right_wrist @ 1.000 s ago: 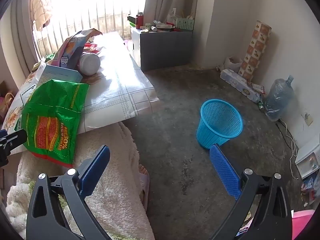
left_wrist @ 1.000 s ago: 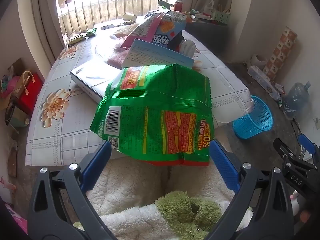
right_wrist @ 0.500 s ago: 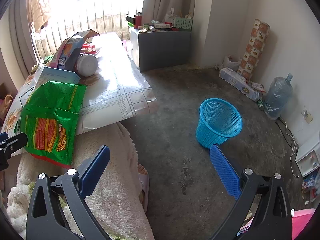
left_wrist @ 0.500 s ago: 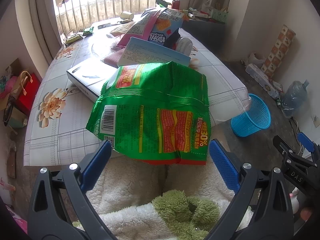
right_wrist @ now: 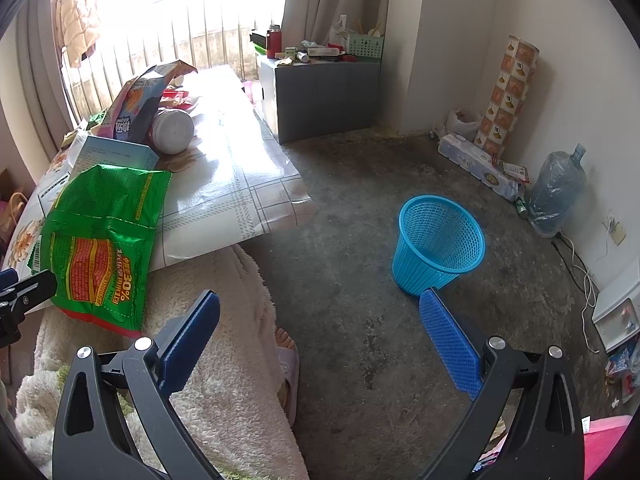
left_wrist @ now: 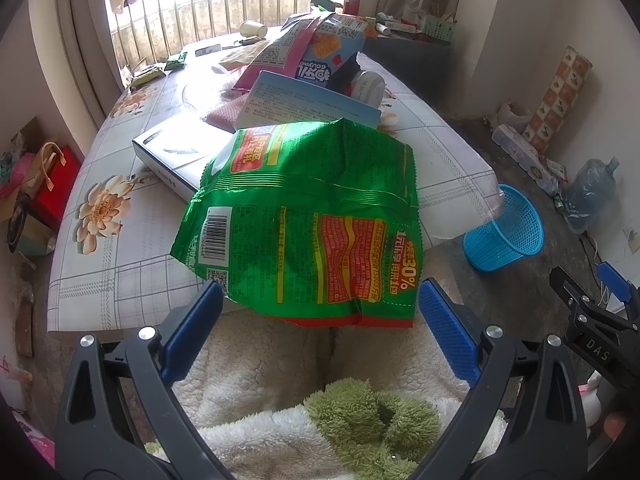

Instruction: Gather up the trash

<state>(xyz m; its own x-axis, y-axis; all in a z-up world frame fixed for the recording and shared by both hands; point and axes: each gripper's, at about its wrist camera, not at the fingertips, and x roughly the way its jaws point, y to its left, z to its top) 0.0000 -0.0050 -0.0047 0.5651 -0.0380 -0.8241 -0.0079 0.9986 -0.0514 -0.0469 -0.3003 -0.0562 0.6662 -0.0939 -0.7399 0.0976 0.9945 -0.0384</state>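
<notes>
One green bag (left_wrist: pixel 308 220) lies at frame centre over the table (left_wrist: pixel 120 248) edge, between the spread fingers of the left gripper (left_wrist: pixel 320 316); the right gripper (right_wrist: pixel 320 320) is spread too, empty, one blue basket (right_wrist: pixel 438 244) beyond.

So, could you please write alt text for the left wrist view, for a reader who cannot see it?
An open left claw points at a crumpled green snack bag overhanging the near edge of a cluttered table. Behind the bag lie boxes and more wrappers. A blue basket stands on the floor to the right, and a fluffy white robe fills the foreground.
</notes>
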